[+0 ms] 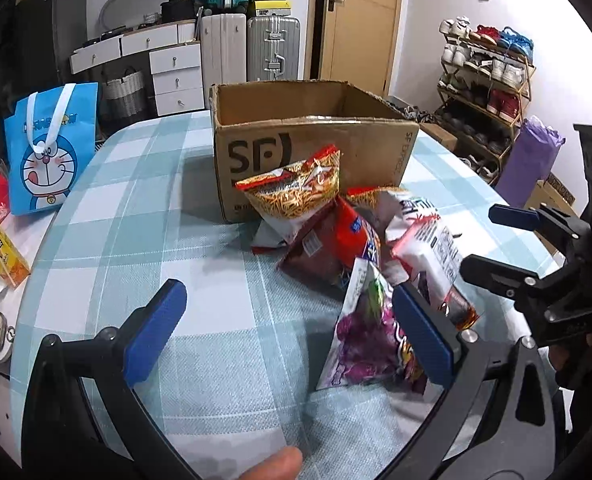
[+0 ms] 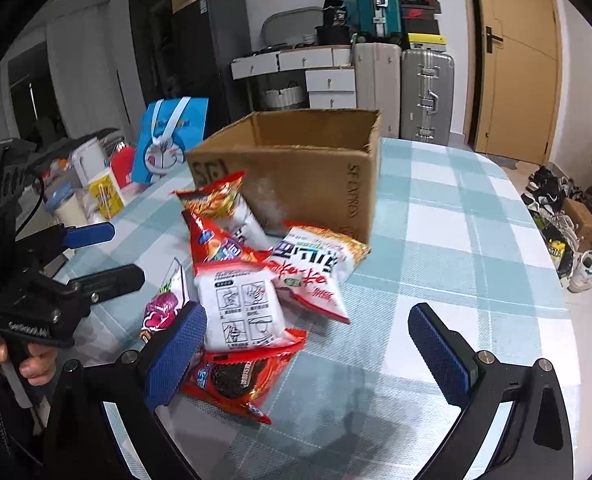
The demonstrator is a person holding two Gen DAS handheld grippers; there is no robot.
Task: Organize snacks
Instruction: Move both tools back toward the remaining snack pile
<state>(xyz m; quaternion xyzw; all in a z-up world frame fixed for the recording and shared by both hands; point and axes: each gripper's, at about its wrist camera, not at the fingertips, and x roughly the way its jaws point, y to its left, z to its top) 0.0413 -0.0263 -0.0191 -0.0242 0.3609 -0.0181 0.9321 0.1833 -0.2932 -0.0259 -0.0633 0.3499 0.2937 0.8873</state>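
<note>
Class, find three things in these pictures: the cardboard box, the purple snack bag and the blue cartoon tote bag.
cardboard box (image 1: 296,168): left wrist view, on its printed front wall.
purple snack bag (image 1: 360,340): left wrist view, on the purple middle of its face.
blue cartoon tote bag (image 1: 50,152): left wrist view, on its printed front.

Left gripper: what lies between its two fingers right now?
Only bare checked tablecloth; the left gripper is open, the purple snack bag beside its right finger, in the left wrist view.

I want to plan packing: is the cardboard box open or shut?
Open. The box has no lid or flaps over it, and both views show its inner walls. Its floor is hidden.
</note>
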